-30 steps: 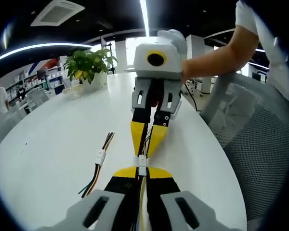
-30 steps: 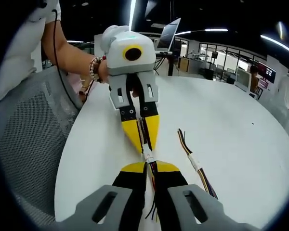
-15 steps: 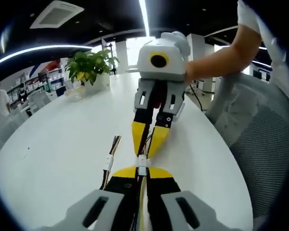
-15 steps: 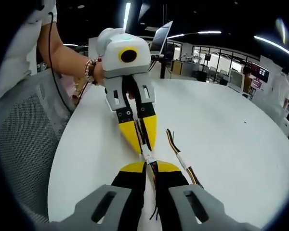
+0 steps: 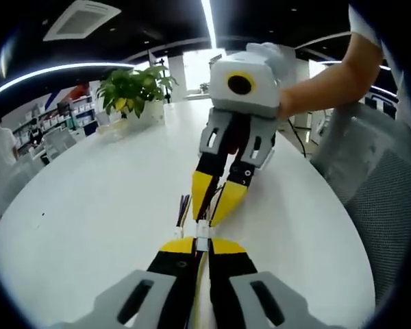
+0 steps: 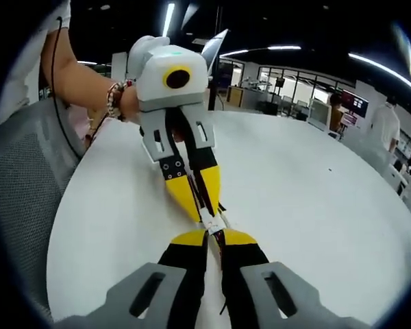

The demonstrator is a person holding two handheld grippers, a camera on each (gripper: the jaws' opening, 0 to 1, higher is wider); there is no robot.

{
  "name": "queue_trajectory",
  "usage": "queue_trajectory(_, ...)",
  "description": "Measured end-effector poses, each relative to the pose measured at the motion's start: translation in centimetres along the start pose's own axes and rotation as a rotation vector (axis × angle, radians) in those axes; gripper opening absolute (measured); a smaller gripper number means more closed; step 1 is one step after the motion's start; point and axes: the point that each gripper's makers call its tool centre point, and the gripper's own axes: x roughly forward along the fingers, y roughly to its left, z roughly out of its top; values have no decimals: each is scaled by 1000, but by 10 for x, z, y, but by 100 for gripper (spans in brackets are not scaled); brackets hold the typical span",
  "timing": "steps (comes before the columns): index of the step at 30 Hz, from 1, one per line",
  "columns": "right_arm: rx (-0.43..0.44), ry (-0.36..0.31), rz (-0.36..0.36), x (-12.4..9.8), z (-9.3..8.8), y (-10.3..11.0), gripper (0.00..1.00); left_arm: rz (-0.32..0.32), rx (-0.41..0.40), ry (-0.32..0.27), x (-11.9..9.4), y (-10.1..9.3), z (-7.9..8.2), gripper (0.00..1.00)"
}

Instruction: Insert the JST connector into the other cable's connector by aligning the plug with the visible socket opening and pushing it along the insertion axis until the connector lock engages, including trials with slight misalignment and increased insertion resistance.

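In the left gripper view, my left gripper (image 5: 201,242) rises from the bottom, jaws shut on a wire bundle ending in a small white JST connector (image 5: 202,229). My right gripper (image 5: 217,205) faces it tip to tip, shut on the other cable, whose end meets the white connector. The right gripper view gives the mirror picture: my right gripper (image 6: 216,238) is shut on its cable, the white connector (image 6: 214,223) sits at the tips, and the left gripper (image 6: 200,202) presses in from above. Both are held just above the white table (image 5: 89,205). Whether the lock has engaged, I cannot tell.
A spare cable (image 5: 183,205) with coloured wires lies on the table, mostly hidden behind the jaws. A potted plant (image 5: 130,92) stands at the table's far side. A grey mesh chair (image 5: 390,199) sits beside the table edge. A person's forearm (image 5: 322,82) holds the right gripper.
Both grippers have stayed tip to tip and shut. The pair has drifted over the spare cable, which showed fully beside the jaws and is now mostly hidden behind them.
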Motion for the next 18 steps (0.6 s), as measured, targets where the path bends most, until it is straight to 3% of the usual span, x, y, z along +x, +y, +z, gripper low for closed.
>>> queue_trajectory(10, 18, 24, -16, 5, -15, -2, 4, 1, -5, 29, 12, -2, -9, 0)
queue_trajectory(18, 34, 8, -28, 7, -15, -4, 5, 10, -25, 24, 10, 1, -10, 0)
